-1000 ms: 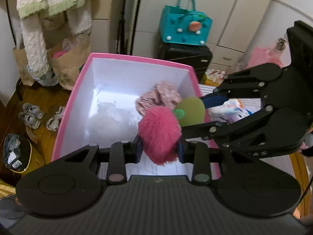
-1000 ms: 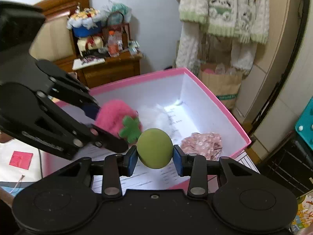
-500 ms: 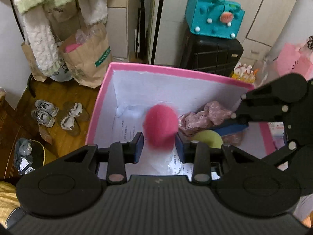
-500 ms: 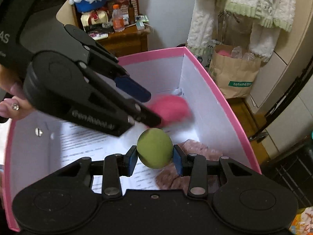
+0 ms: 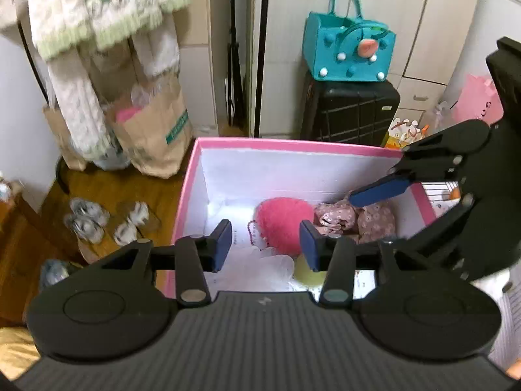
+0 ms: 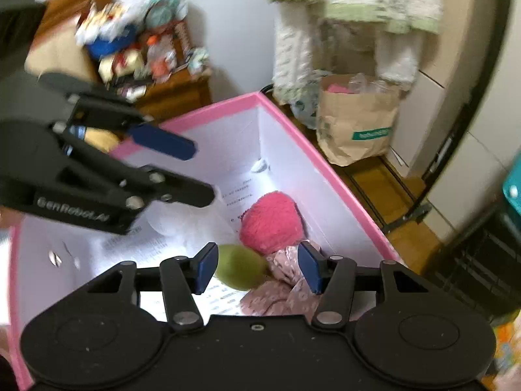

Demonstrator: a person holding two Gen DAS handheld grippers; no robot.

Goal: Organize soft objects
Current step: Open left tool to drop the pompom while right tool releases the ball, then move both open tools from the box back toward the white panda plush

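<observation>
A pink fluffy toy (image 5: 281, 224) lies on the floor of the pink-rimmed white box (image 5: 293, 146), next to a pink floral cloth (image 5: 358, 220). A green soft ball (image 6: 241, 270) lies in the box beside them, blurred; it also shows in the left wrist view (image 5: 304, 272). My left gripper (image 5: 265, 246) is open and empty above the box. My right gripper (image 6: 257, 268) is open and empty above the ball and cloth (image 6: 286, 286). The pink toy also shows in the right wrist view (image 6: 272, 223).
A brown paper bag (image 5: 153, 130) and hanging knitwear (image 5: 97, 9) stand left of the box, shoes (image 5: 97, 221) on the wood floor. A teal bag (image 5: 348, 52) sits on a black suitcase (image 5: 348, 114) behind. A cluttered wooden cabinet (image 6: 156, 75) is at the far side.
Both grippers opened. The pink fluffy toy dropped from the left gripper into the box, and the green ball dropped from the right gripper beside it.
</observation>
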